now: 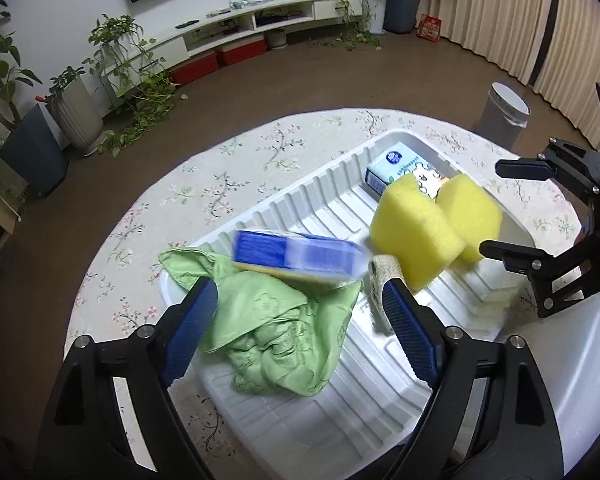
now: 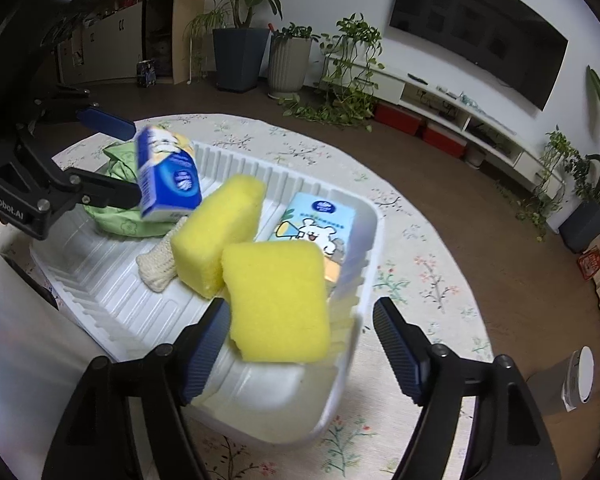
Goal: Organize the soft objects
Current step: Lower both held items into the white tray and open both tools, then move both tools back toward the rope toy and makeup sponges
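Observation:
A white ribbed tray (image 1: 324, 196) (image 2: 364, 272) holds a crumpled green cloth (image 1: 284, 328) (image 2: 116, 216), two yellow sponges (image 1: 412, 236) (image 2: 216, 236), a cream knitted piece (image 1: 380, 276) (image 2: 158, 264) and a pale blue tissue pack (image 1: 396, 160) (image 2: 320, 220). A dark blue tissue pack (image 1: 296, 256) (image 2: 168, 172) is blurred just beyond my left gripper (image 1: 300, 320) (image 2: 136, 162), above the cloth; the pads do not press it and the jaws stand open. My right gripper (image 2: 304, 348) (image 1: 490, 208) is open around the nearer sponge (image 2: 276, 300) (image 1: 468, 208), which leans at the tray's end wall.
The tray lies on a round table with a floral cloth (image 1: 228, 168) (image 2: 420, 272). A white smooth shape (image 1: 572, 368) (image 2: 12, 320) is close beside the tray. On the floor stand a white bin (image 1: 504, 112) (image 2: 576, 376) and potted plants (image 1: 76, 112).

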`<state>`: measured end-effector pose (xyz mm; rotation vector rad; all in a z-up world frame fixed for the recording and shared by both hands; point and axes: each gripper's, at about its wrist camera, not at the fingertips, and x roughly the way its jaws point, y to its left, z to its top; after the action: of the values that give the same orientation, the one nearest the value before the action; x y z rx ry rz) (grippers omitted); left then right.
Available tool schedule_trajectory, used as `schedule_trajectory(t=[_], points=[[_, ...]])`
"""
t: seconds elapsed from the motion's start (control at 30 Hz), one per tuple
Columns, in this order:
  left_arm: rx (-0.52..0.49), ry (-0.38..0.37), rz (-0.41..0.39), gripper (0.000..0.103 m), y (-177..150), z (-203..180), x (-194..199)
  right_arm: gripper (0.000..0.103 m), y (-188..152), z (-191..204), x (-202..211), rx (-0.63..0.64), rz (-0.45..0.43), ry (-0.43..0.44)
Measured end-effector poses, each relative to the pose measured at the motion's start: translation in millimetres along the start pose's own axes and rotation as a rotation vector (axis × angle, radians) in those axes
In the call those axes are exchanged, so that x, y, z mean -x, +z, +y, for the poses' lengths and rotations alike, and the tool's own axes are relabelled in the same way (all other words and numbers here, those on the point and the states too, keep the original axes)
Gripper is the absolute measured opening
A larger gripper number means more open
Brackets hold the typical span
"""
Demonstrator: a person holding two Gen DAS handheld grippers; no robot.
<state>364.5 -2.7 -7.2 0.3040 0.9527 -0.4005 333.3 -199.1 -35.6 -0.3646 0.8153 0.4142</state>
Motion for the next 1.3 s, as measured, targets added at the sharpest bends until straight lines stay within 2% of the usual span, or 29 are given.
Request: schedule_trajectory(t=[0.27,0.33,0.6,0.77,1.0,1.13,1.3], points=[[0.062,-0.001,-0.052,0.092,-4.7,10.3,25.3,0.082,-0.6,-6.8,15.0,0.011,-0.024,-0.049],[0.071,0.008,-0.064,0.096,-7.7,10.9,32.3,0.088,-1.7,-9.6,18.4,0.002,-0.029,-0.056],[0.146,0.037,-0.165,0.103,-26.1,12.8,73.5,0.097,-10.0,-23.3,40.5,-0.034,-0.047,-0.09],[0.216,0.074,-0.239,0.103,-62.4,8.2,110.8,0.097,-24.5,-32.8,68.0,-0.079,-0.071,-0.104],[0.303,0.091,-0.301,0.103,-127.9,-19.4,149.0,0.098,-71.1,-33.3,113.5,-0.211,-0.096,-0.049],[0.333,0.084,-0.311,0.103,-167.3,-48.3,161.6,0.098,-100.2,-20.7,138.0,-0.266,-0.105,-0.004],[0.353,0.056,-0.289,0.103,-203.5,-82.9,158.1,0.098,-129.8,4.4,164.0,-0.311,-0.122,0.05]])
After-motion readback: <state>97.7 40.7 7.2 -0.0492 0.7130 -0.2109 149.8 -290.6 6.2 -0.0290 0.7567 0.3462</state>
